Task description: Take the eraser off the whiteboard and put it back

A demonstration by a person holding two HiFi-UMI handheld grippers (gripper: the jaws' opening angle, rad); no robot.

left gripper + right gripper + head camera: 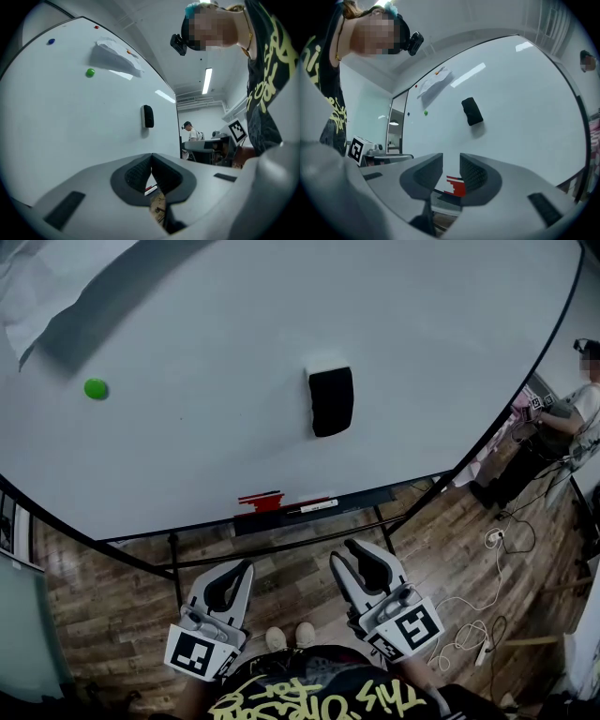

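I see the eraser (332,401) stuck flat on the whiteboard (234,334), upright and just right of the board's middle in my head view. Neither gripper touches it. My left gripper (236,570) is low, at about 7 o'clock from the eraser, with its jaws pressed together at the tips and nothing in them. My right gripper (364,551) is at about 6 o'clock from the eraser, its jaws spread a little and empty. A green magnet (96,388) sits on the board at 9 o'clock from the eraser, well apart from it. A red holder (261,502) and a marker (314,506) lie on the tray at the board's bottom edge.
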